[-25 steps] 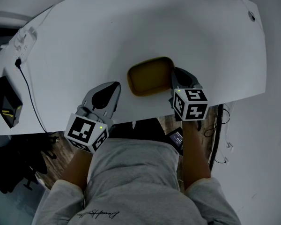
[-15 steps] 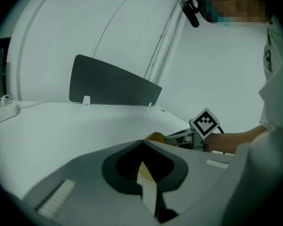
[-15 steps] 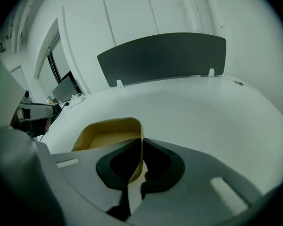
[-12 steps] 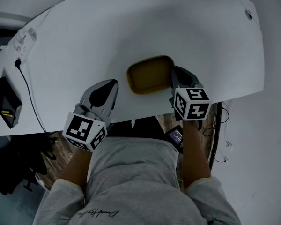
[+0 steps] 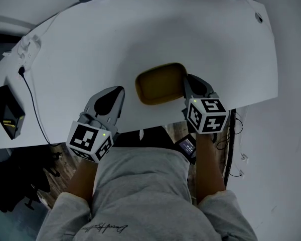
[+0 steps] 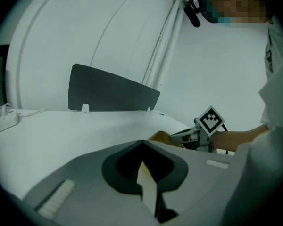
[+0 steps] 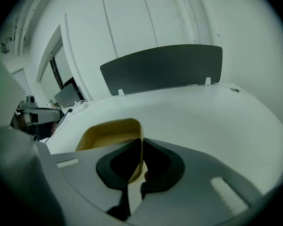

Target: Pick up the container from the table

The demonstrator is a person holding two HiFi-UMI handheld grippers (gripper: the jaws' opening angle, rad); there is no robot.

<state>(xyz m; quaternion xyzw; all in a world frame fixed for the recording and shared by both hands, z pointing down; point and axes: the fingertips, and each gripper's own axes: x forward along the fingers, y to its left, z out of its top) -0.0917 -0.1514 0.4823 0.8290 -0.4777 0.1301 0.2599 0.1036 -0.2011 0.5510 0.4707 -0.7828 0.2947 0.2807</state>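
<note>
Only the right gripper view showed the right gripper [image 7: 141, 144] pinching the yellow container [image 7: 107, 134] by its wall, mid-frame on the worktop [image 5: 200, 34], while the left gripper [image 5: 120, 91] sat closed and empty at lower left.

Dim, cool light. Head view: broad soft shadow on table [image 5: 231, 39] above yellow container [image 5: 160, 83]. Gripper views: fisheye bending, black corners, blurred foreground.

Mustard-yellow container [image 5: 159, 83], white table [image 5: 140, 29], black-and-white marker cubes [image 5: 89, 141].
</note>
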